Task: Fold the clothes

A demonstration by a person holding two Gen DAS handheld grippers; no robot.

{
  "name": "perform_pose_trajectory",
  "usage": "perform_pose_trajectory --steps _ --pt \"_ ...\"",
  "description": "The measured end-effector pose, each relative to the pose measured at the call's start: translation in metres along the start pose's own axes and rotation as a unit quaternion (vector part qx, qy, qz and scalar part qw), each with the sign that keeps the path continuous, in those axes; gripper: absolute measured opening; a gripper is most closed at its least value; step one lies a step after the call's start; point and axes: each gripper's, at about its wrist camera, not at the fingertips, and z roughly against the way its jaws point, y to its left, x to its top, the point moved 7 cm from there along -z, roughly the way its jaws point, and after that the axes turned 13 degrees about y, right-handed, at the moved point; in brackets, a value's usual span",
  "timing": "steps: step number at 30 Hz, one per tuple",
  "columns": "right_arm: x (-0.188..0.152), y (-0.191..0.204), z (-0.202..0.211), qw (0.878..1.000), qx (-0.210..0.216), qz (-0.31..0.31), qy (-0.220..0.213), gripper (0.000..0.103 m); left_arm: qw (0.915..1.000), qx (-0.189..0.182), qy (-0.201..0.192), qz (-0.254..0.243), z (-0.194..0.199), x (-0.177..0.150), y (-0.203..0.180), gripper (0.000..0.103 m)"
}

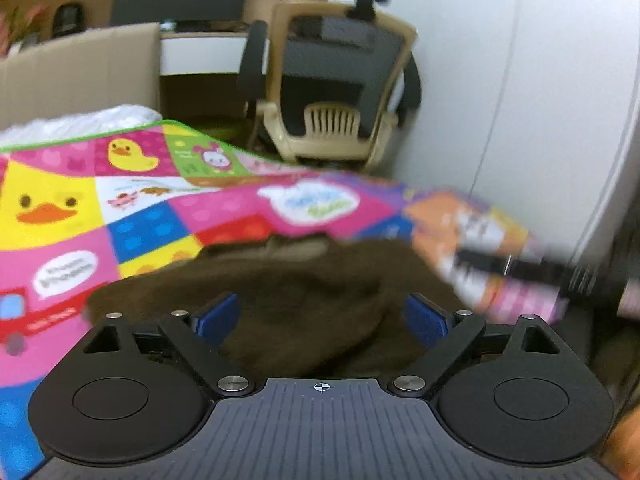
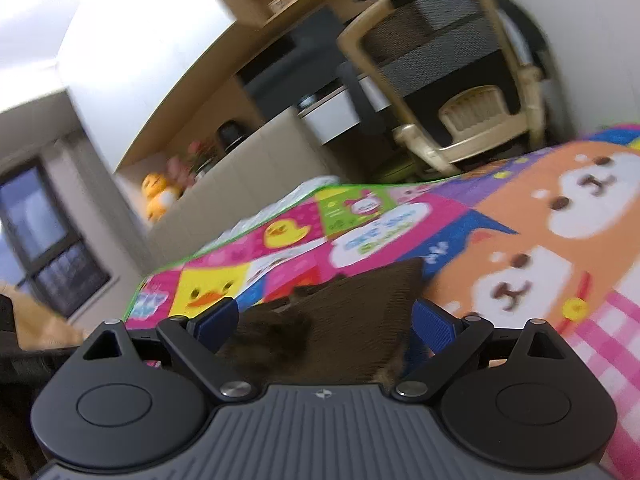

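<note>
both gripper jaws spread wide over brown garment on mat.

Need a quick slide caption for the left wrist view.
Left gripper open above a brown garment on a cartoon-print play mat, office chair behind.

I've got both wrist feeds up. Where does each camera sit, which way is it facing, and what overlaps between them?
Left wrist: sits on the left gripper, looking forward over the brown garment on the cartoon mat; its open blue fingers show.
Right wrist: on the right gripper, view tilted, facing the same garment; open fingers show.
Shared: garment, mat, beige office chair, cardboard panel.
</note>
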Motion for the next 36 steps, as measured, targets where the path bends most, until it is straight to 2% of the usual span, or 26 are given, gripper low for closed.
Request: perform_pose_trajectory --steps 3,5,7,8,9,10,11,12,14,16,21,22,23,24,25,26,28,30,31,32,34,36 --pt "0.009 0.028 -0.013 0.998 0.01 0.05 0.045 0.094 0.9981 0.045 0.015 -0.039 0.001 -0.025 0.005 0.095" --pt "0.015 0.038 -0.034 0.995 0.002 0.054 0.087 0.094 0.9974 0.055 0.013 -0.044 0.001 -0.03 0.013 0.096" --pt "0.017 0.037 -0.061 0.992 -0.013 0.047 0.12 0.094 0.998 0.05 0.008 -0.037 0.006 -0.03 0.016 0.096" --pt "0.017 0.037 -0.074 0.99 -0.021 0.047 0.134 0.087 0.9981 0.048 0.006 -0.039 0.008 -0.03 0.015 0.097" --pt "0.014 0.037 -0.085 0.987 -0.025 0.05 0.149 0.068 0.9981 0.045 0.004 -0.042 0.01 -0.03 0.014 0.097" --pt "0.012 0.038 -0.096 0.985 -0.03 0.052 0.163 0.055 0.9981 0.042 0.001 -0.044 0.012 -0.03 0.013 0.097" --pt "0.009 0.041 -0.106 0.982 -0.029 0.055 0.179 0.033 0.997 0.045 -0.006 -0.062 0.015 -0.028 0.01 0.097" --pt "0.007 0.046 -0.11 0.979 -0.024 0.057 0.193 0.027 0.9954 0.05 -0.014 -0.08 0.015 -0.026 0.006 0.097" --pt "0.014 0.061 -0.103 0.98 -0.018 0.074 0.186 0.019 0.9884 0.07 -0.036 -0.13 0.016 -0.022 -0.006 0.097" --pt "0.027 0.075 -0.087 0.982 -0.001 0.088 0.168 0.017 0.9792 0.089 -0.056 -0.174 0.012 -0.019 -0.02 0.097" --pt "0.048 0.104 -0.055 0.98 0.049 0.075 0.178 0.017 0.946 0.135 -0.104 -0.276 -0.003 -0.009 -0.061 0.097" --pt "0.049 0.107 -0.052 0.979 0.055 0.071 0.182 0.017 0.9399 0.143 -0.111 -0.289 -0.007 -0.008 -0.066 0.09" --pt "0.05 0.11 -0.049 0.979 0.056 0.072 0.181 0.017 0.9366 0.152 -0.115 -0.294 -0.009 -0.006 -0.068 0.067" --pt "0.052 0.113 -0.047 0.979 0.057 0.073 0.181 0.017 0.9334 0.161 -0.12 -0.298 -0.011 -0.005 -0.07 0.052" --pt "0.054 0.115 -0.044 0.98 0.056 0.075 0.176 0.017 0.9341 0.168 -0.121 -0.291 -0.012 -0.002 -0.067 0.02" --pt "0.057 0.114 -0.041 0.982 0.05 0.078 0.165 0.021 0.9393 0.165 -0.121 -0.275 -0.01 0.001 -0.059 0.012" --pt "0.065 0.113 -0.036 0.986 0.039 0.085 0.141 0.024 0.9506 0.161 -0.124 -0.234 -0.003 0.009 -0.036 0.012" --pt "0.071 0.113 -0.032 0.988 0.018 0.104 0.115 0.04 0.9622 0.166 -0.134 -0.169 0.015 0.021 0.0 0.012" --pt "0.071 0.115 -0.035 0.985 -0.01 0.139 0.097 0.043 0.9689 0.161 -0.138 -0.128 0.026 0.027 0.021 0.012" --pt "0.069 0.117 -0.039 0.979 -0.038 0.179 0.085 0.045 0.9743 0.152 -0.145 -0.081 0.04 0.033 0.044 0.012" --pt "0.05 0.132 -0.061 0.95 -0.089 0.284 0.089 0.047 0.9777 0.134 -0.161 -0.012 0.062 0.038 0.078 0.012" --pt "0.024 0.15 -0.088 0.923 -0.094 0.351 0.123 0.054 0.9767 0.12 -0.174 0.041 0.082 0.039 0.105 0.012"
